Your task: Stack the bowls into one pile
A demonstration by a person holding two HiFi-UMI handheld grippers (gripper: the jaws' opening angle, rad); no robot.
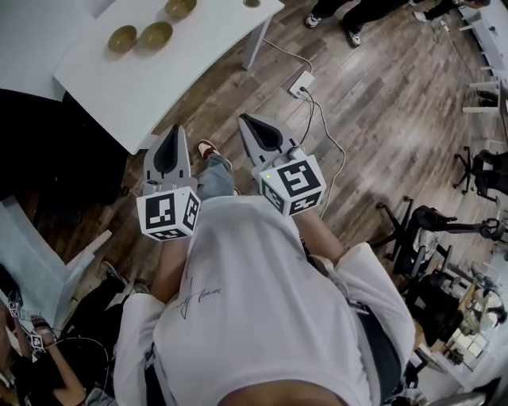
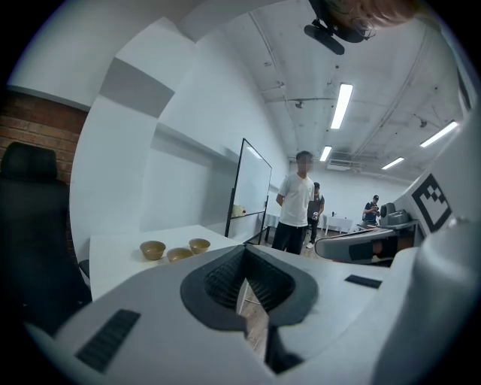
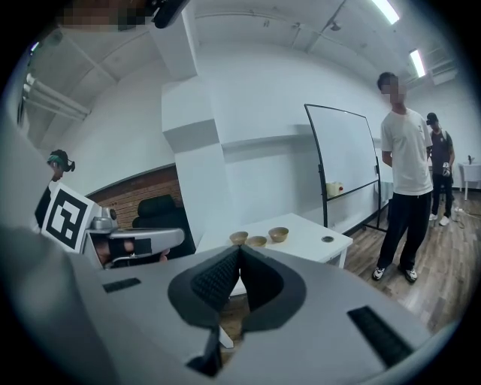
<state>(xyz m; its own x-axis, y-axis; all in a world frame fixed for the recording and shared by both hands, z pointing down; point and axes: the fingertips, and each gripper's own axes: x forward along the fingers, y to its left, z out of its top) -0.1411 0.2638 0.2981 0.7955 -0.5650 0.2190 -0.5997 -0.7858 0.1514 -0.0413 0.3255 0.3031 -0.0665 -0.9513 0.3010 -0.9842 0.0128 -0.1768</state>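
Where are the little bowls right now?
In the head view the three bowls sit unstacked at the top left on the white table, ahead of the left gripper and right gripper.

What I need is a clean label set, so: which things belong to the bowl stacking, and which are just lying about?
Job: left bowl, middle bowl, right bowl, white table, left hand-held gripper, right hand-held gripper.
Lying about: power strip, whiteboard, office chair.
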